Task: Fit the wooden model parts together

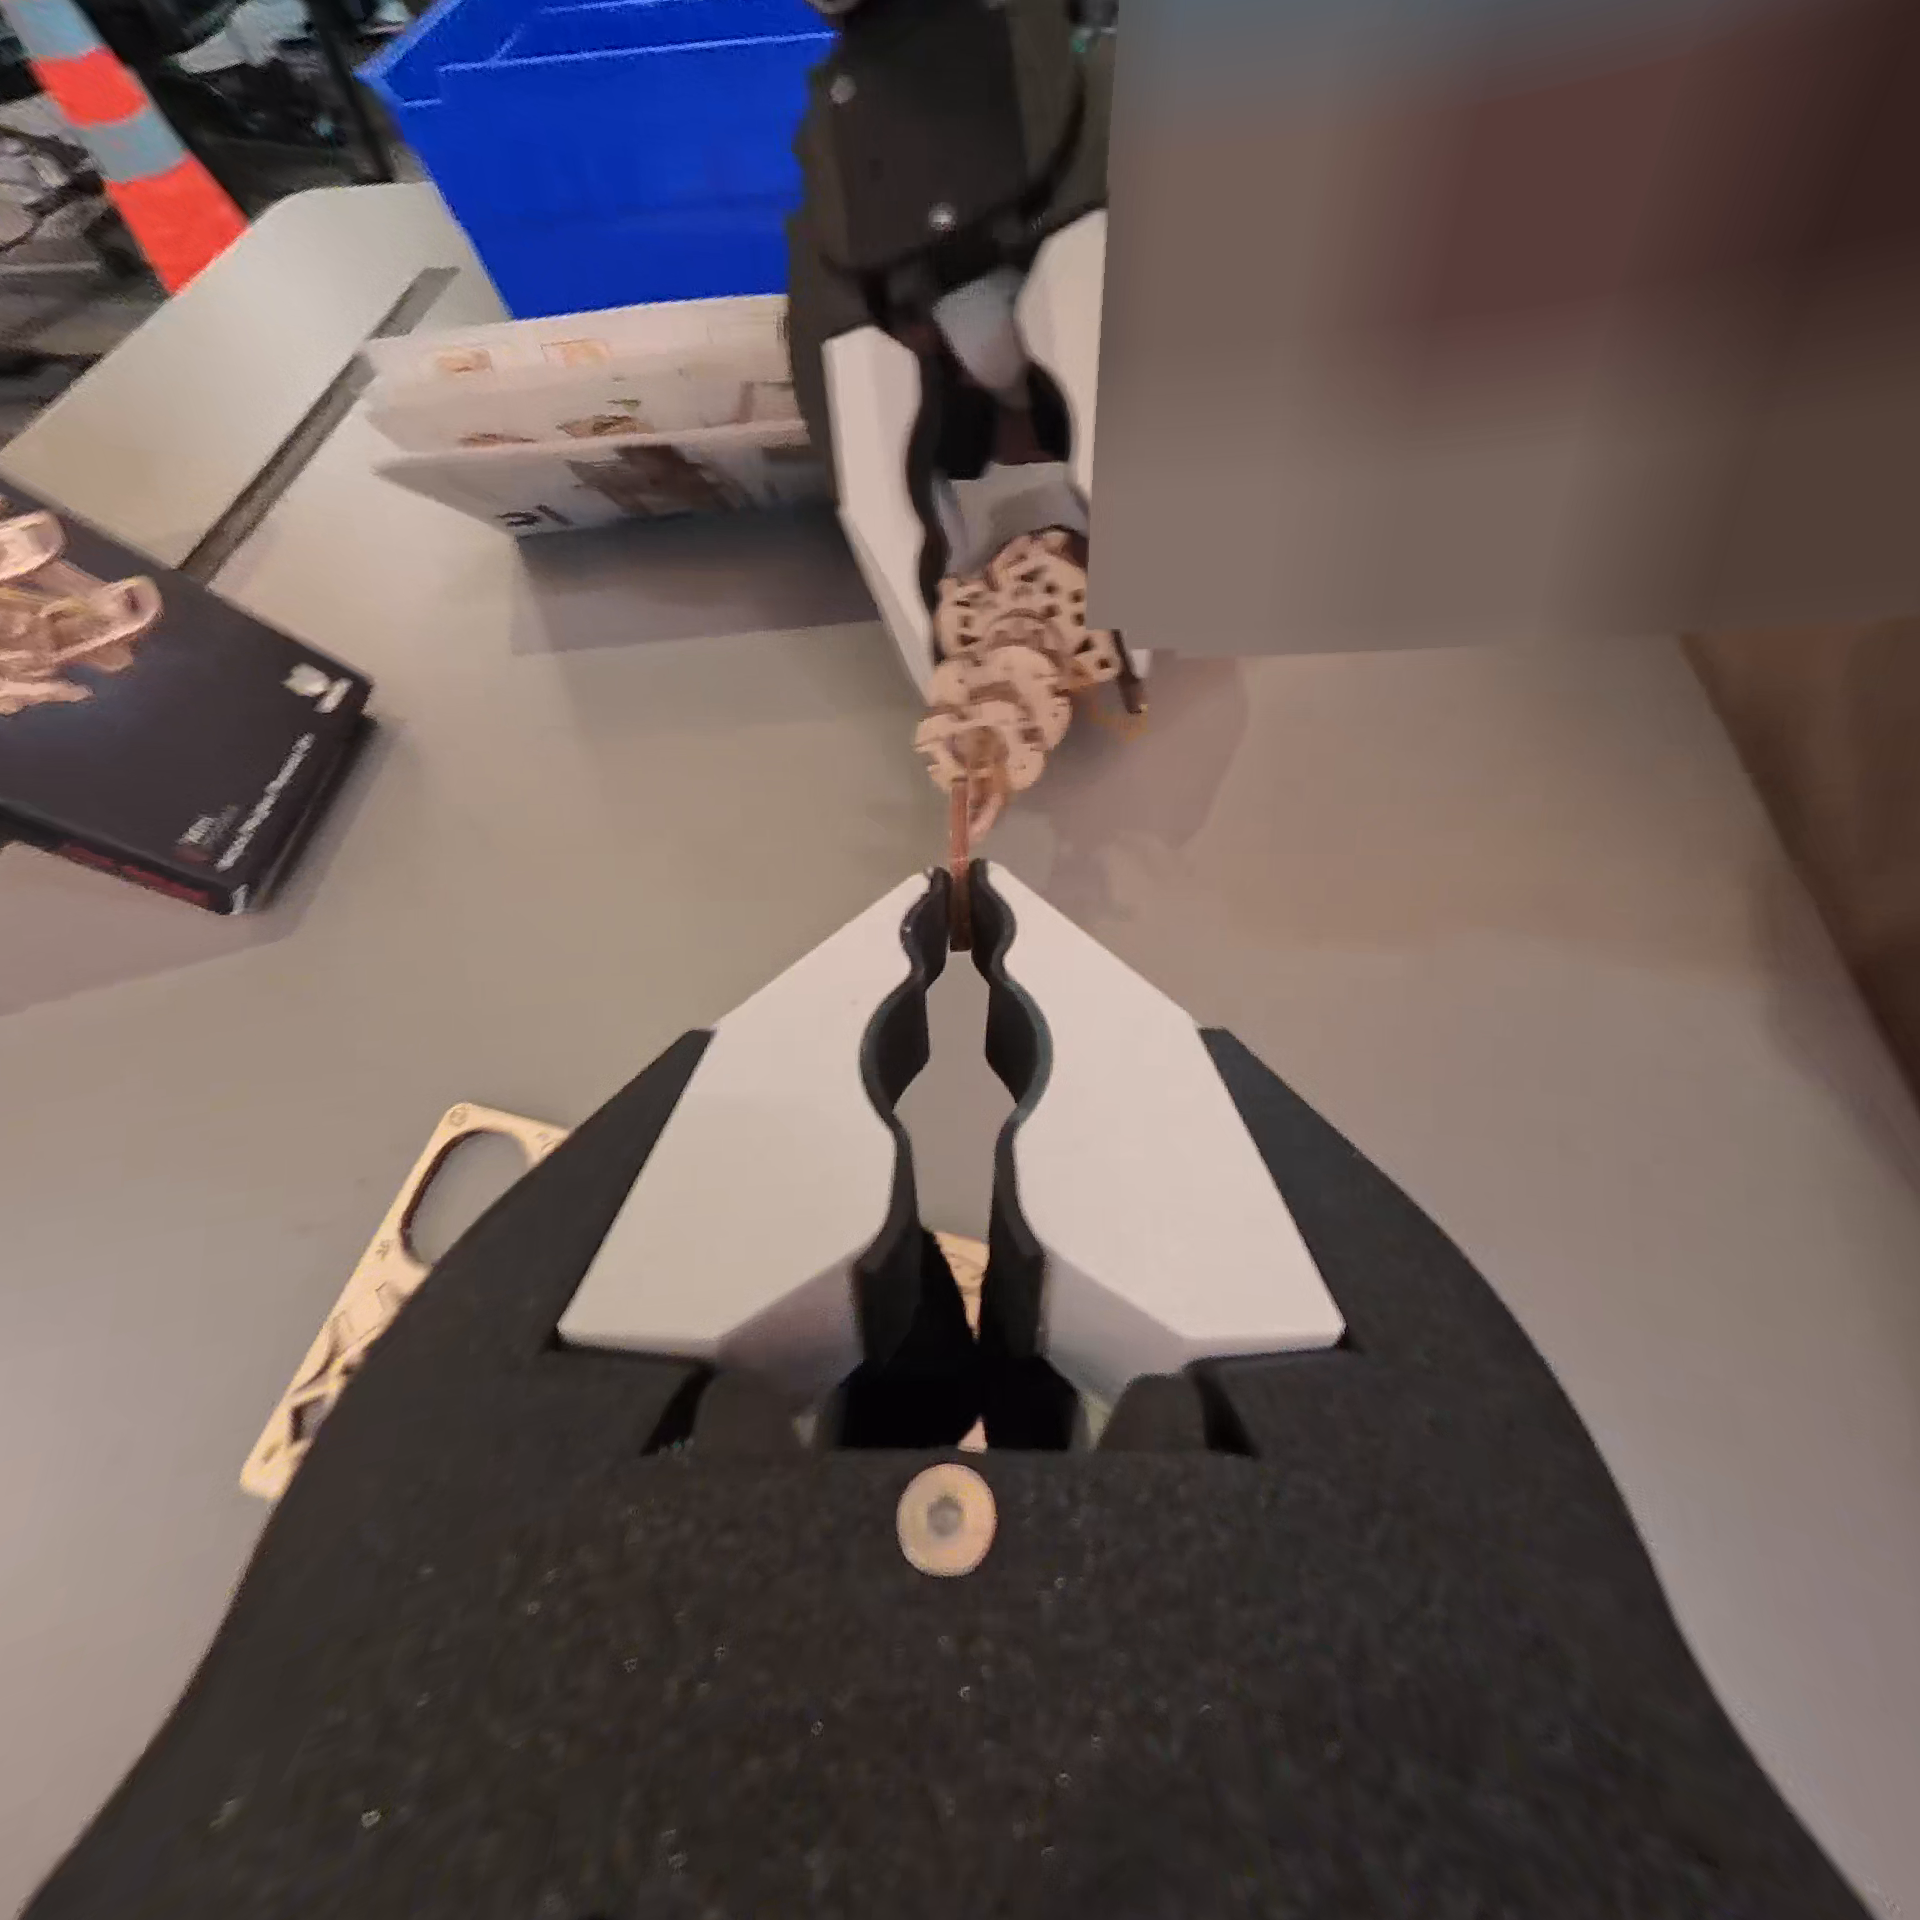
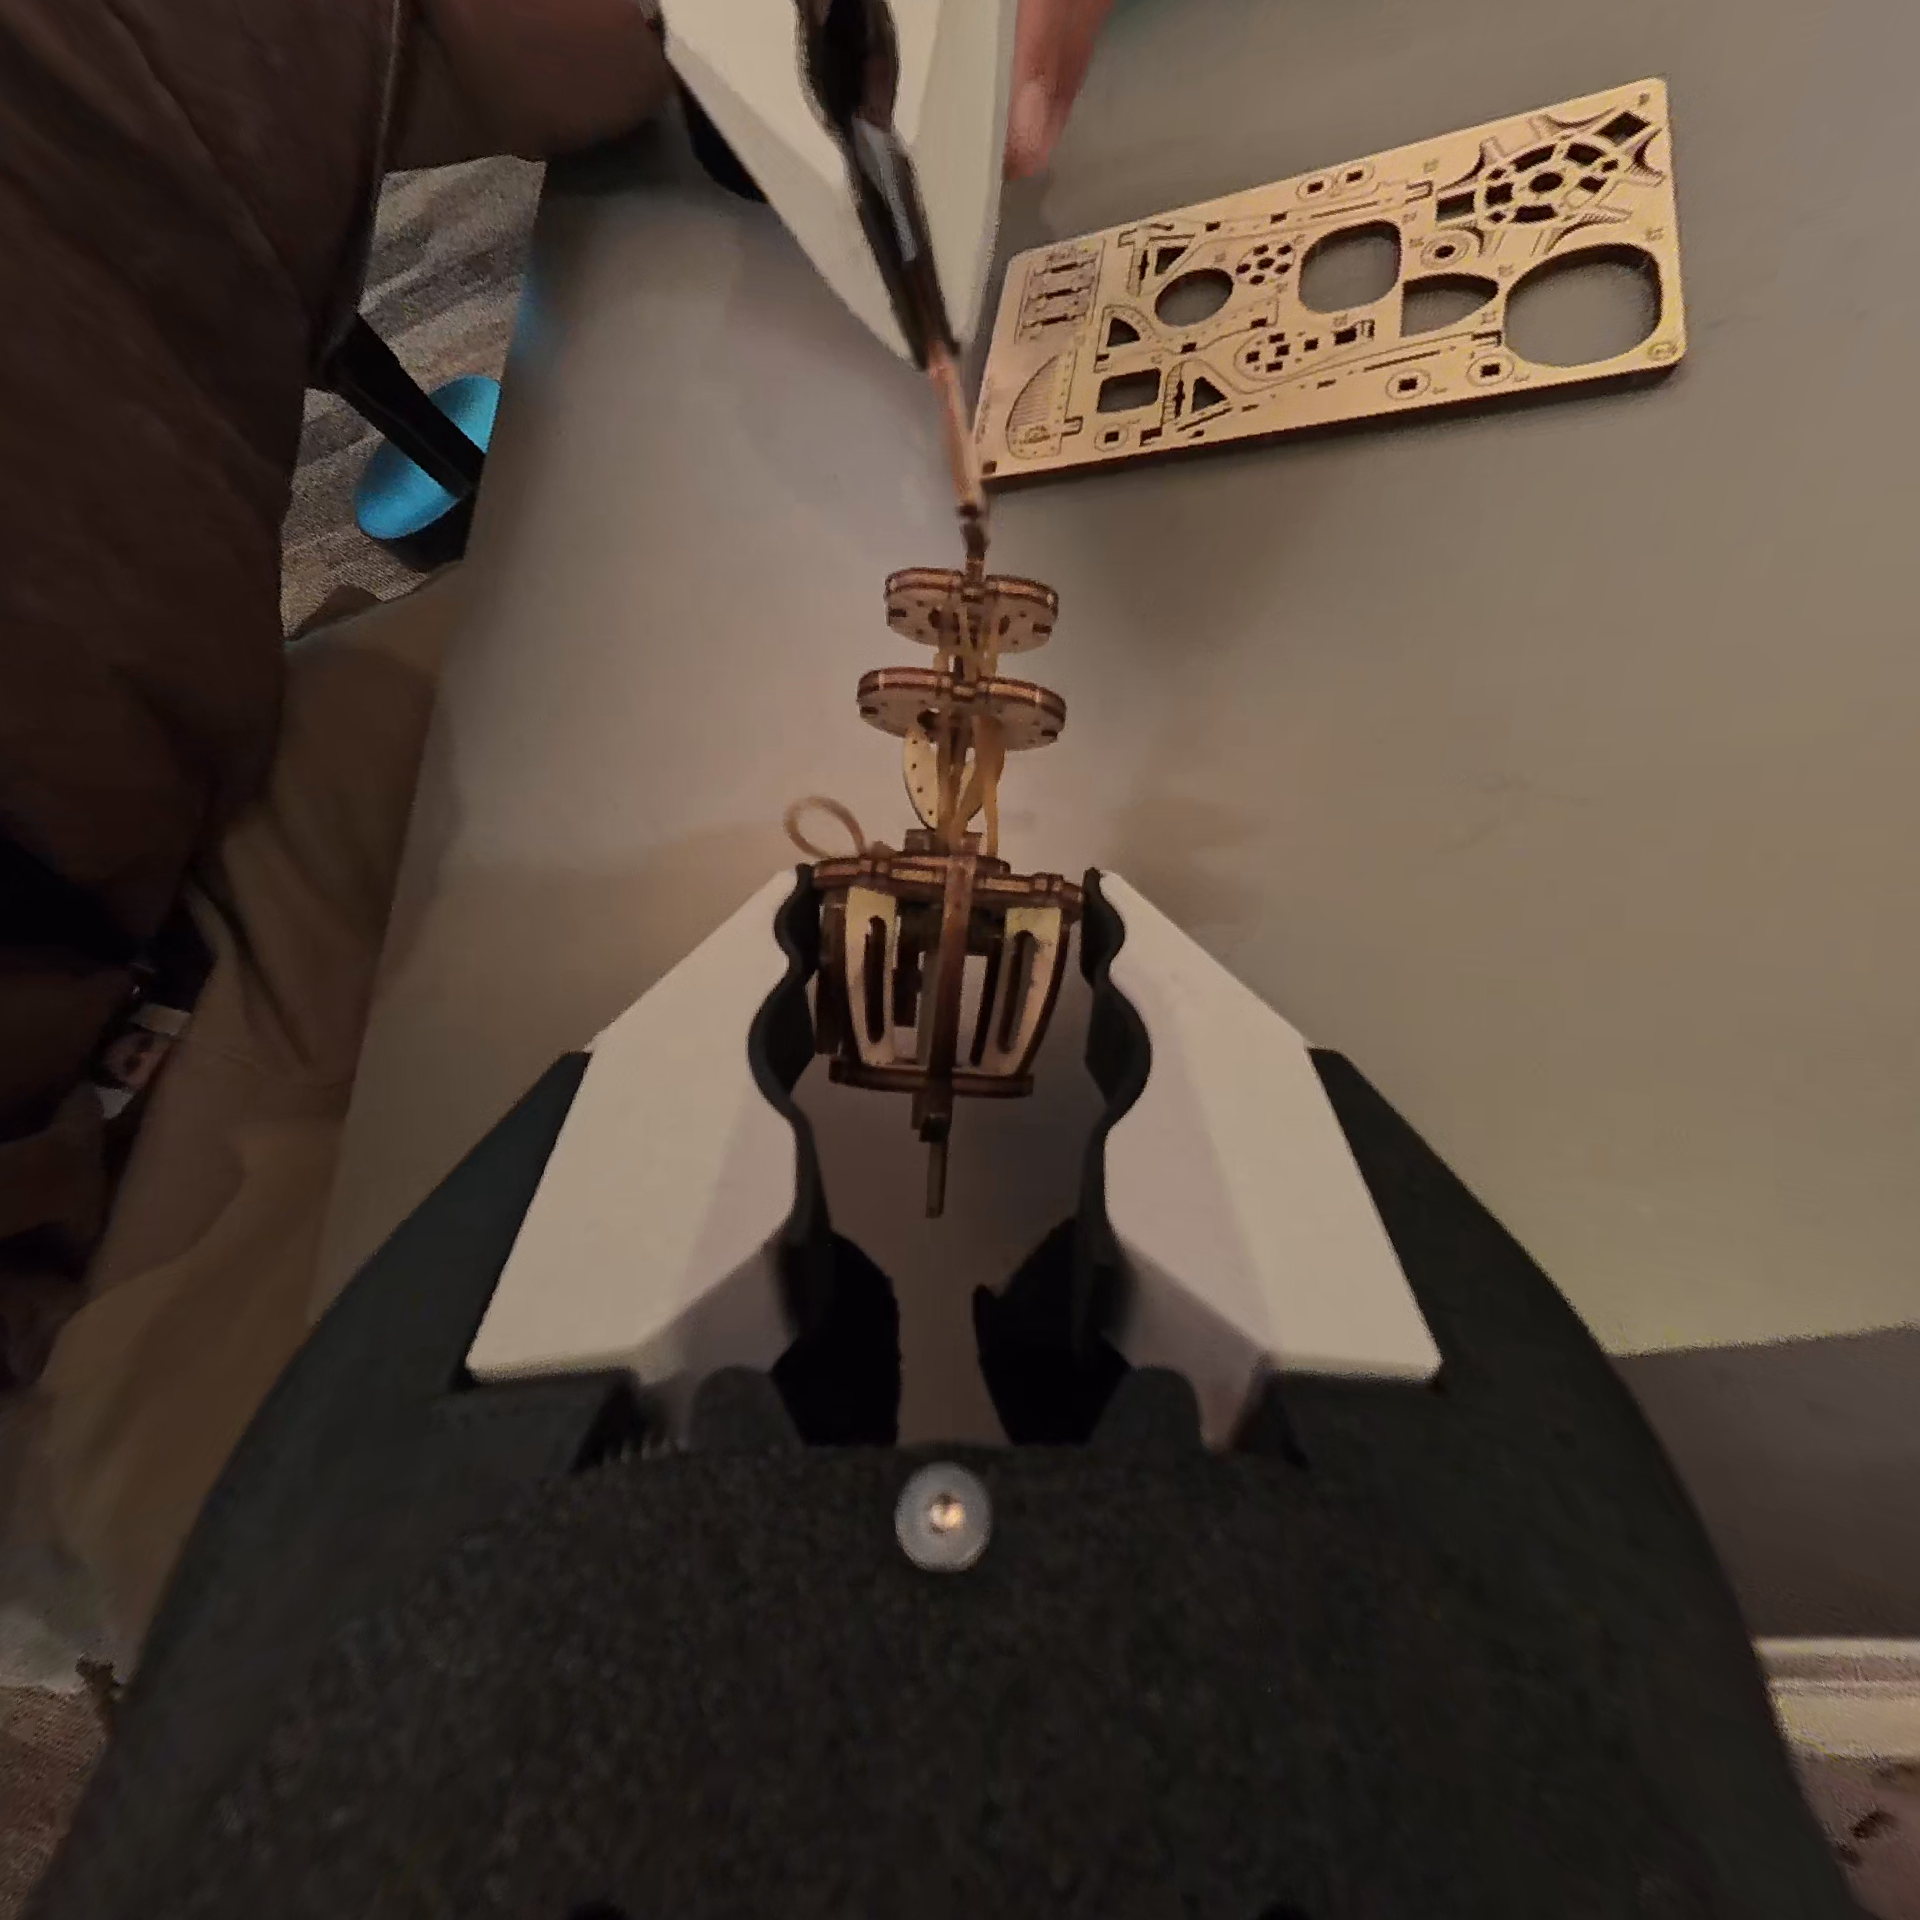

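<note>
the pale laser-cut wooden model assembly (image 2: 951, 831), a stack of round slotted discs on a central spine with a ribbed basket-like end, is already largely built. the right gripper (image 2: 940, 925) has its fingers closed part-way onto the basket end, which sits between the tips and touches both pads. ahead of those tips, the left gripper (image 1: 958, 894) has its fingers pinched almost fully together on a thin flat brown wooden strip (image 1: 961, 842), held edge-on. the strip's far end meets the top disc of the assembly, so the part looks to be at the point of insertion; whether it is fully seated cannot be told.

beyond the right fingers and to their right, a flat pale wooden parts sheet (image 2: 1340, 301) lies on the grey tabletop (image 2: 1455, 883). several of its cut-outs are empty, yet many pieces remain in it, so i judge the build partly done, with a good deal left.
</note>
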Demonstrator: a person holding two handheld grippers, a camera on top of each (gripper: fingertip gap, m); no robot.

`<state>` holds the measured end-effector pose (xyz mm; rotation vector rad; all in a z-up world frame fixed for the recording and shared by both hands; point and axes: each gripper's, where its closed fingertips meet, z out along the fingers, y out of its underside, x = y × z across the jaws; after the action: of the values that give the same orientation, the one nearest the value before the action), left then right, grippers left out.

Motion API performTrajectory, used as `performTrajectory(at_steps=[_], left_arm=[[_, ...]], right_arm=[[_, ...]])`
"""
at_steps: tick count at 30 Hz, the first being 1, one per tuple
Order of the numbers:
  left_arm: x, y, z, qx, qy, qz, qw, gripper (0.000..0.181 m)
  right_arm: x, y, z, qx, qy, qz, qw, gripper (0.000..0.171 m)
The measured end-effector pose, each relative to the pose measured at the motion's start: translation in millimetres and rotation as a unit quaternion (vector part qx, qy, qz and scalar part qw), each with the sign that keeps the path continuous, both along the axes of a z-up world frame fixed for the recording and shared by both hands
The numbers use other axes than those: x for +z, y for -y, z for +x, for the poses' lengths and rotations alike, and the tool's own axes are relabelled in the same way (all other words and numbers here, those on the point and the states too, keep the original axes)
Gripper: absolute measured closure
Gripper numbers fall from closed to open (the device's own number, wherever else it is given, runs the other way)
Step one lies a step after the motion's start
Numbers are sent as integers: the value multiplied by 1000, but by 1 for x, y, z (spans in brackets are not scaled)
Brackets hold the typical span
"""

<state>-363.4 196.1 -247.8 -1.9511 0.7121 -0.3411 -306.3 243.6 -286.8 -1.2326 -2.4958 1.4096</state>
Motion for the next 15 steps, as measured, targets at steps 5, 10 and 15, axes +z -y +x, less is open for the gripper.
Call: performTrajectory(at_steps=[5,10,15], left_arm=[[-2,1,7,-9,-6,-5,1000,180],[3,0,-6,9,-19,0,1000,180],[7,-2,1,7,34,0,999,180]], right_arm=[[0,0,-1,-1,-5,1,1000,122],[-9,-2,-1,7,-15,45,999,122],[-25,3,5,21,4,87,996,122]])
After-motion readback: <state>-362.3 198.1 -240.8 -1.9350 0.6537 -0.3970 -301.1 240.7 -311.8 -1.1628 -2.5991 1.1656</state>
